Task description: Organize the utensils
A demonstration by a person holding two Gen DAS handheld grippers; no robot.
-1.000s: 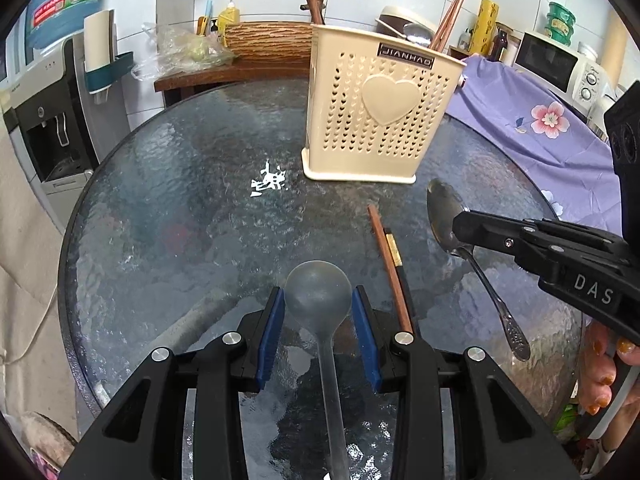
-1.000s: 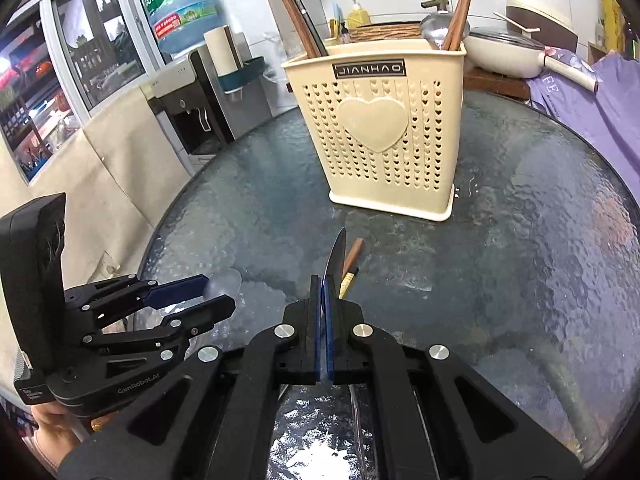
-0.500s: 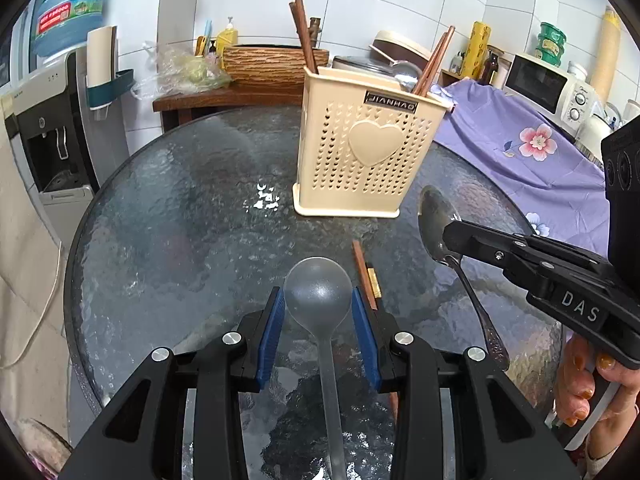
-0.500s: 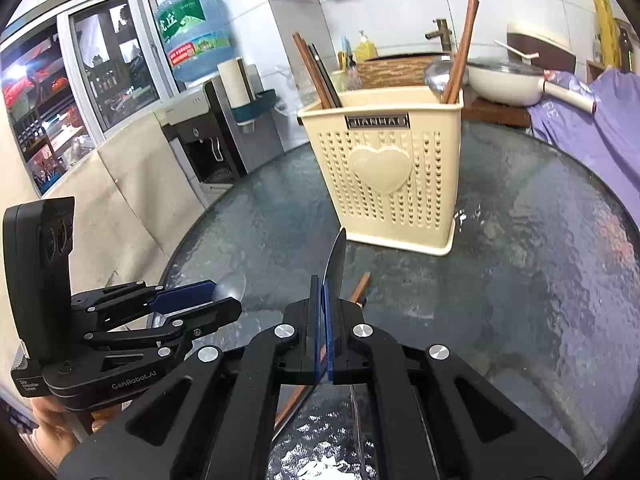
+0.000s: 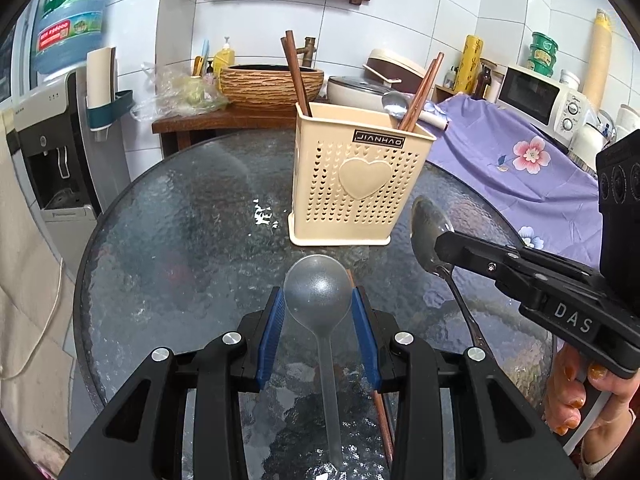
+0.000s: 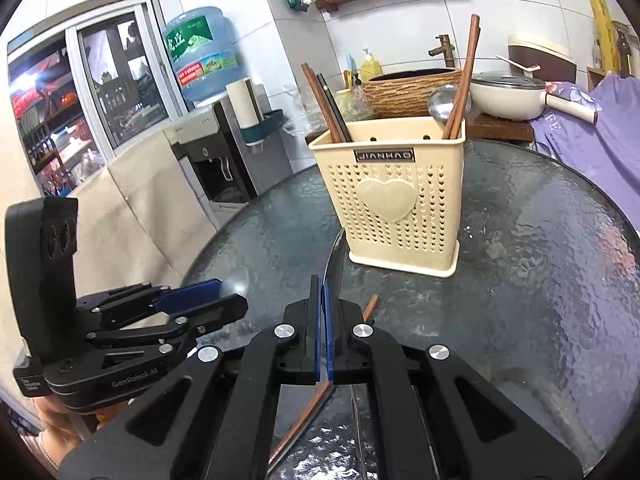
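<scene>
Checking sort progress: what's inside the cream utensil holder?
Sticking out of the utensil holder: dark chopsticks at its left, reddish chopsticks and a metal spoon bowl at its right. Lower ends and dividers are hidden by the walls.

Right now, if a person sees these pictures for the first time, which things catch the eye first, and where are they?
The cream perforated plastic utensil holder with a heart stands at the middle of the round dark glass table, with brown chopsticks sticking out. In front, the left tongs grip a translucent grey plastic ladle, and the right tongs are shut on a shiny metal spoon.
</scene>
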